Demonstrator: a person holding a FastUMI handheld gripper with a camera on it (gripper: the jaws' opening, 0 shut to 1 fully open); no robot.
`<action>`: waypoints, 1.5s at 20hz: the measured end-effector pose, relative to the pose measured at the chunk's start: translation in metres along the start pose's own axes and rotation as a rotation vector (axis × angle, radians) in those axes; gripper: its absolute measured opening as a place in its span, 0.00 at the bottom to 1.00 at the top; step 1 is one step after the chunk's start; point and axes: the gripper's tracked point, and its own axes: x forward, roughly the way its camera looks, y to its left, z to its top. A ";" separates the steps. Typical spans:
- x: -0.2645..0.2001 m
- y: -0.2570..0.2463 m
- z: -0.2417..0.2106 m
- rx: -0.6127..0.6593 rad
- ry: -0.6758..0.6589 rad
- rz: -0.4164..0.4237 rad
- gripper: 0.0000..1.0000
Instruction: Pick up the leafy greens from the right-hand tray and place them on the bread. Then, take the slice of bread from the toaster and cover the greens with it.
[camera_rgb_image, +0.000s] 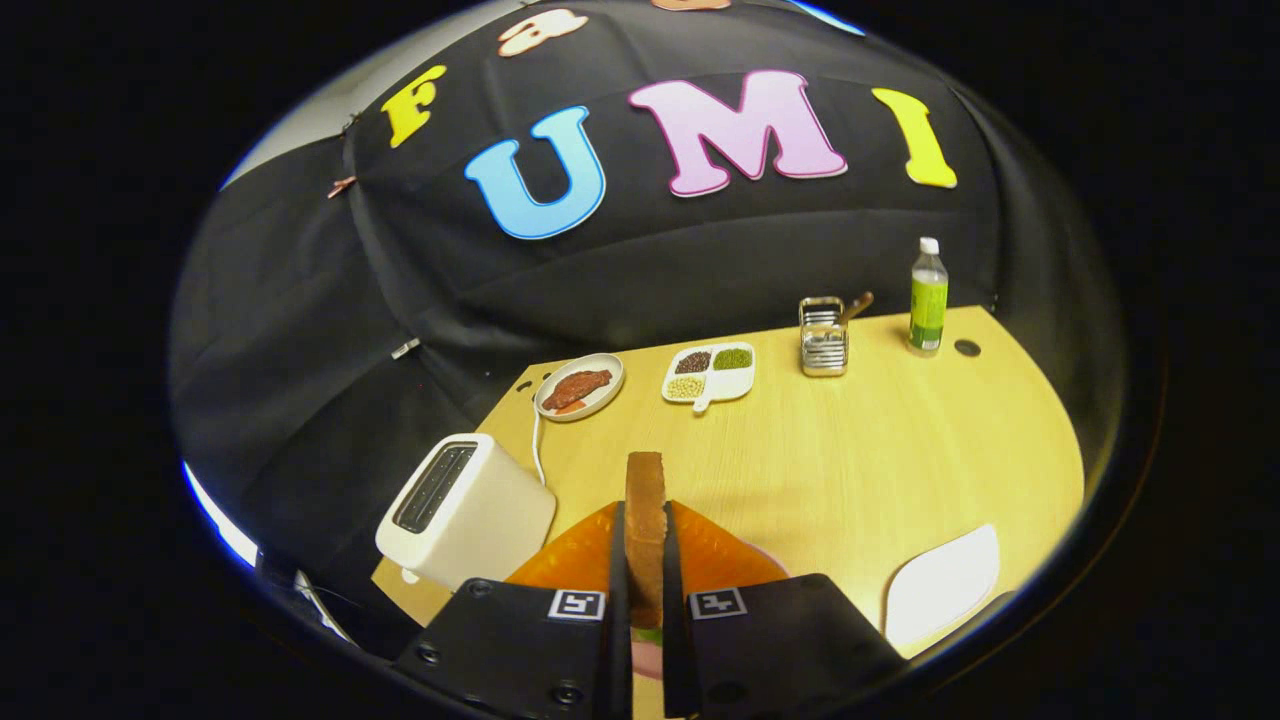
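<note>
Toaster (465, 508) is sitting at approx 9 o'clock of the gripper (645, 570), slot empty as far as visible. Gripper is holding the bread slice (645, 520) edge-on w/ both fingers pressing its faces, jaws nearly closed around it; slice is standing upright above the orange tray (705, 555). Bit of green (648, 634), prob the leafy greens, is peeking under the slice betw the fingers, w/ something pink beneath; base bread can't be made out. White tray (945, 585) is lying at 3 o'clock, looking bare.

Judgement: covering step is underway. To do it well: tip slice flat, centre it over the greens, lower till touching, then open – no dropping from height or greens could shift.
</note>
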 end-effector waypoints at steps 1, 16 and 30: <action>0.003 0.001 -0.007 0.024 0.008 0.009 0.16; 0.043 -0.079 -0.116 0.066 0.122 -0.122 0.16; 0.041 -0.115 -0.111 -0.306 0.096 -0.244 1.00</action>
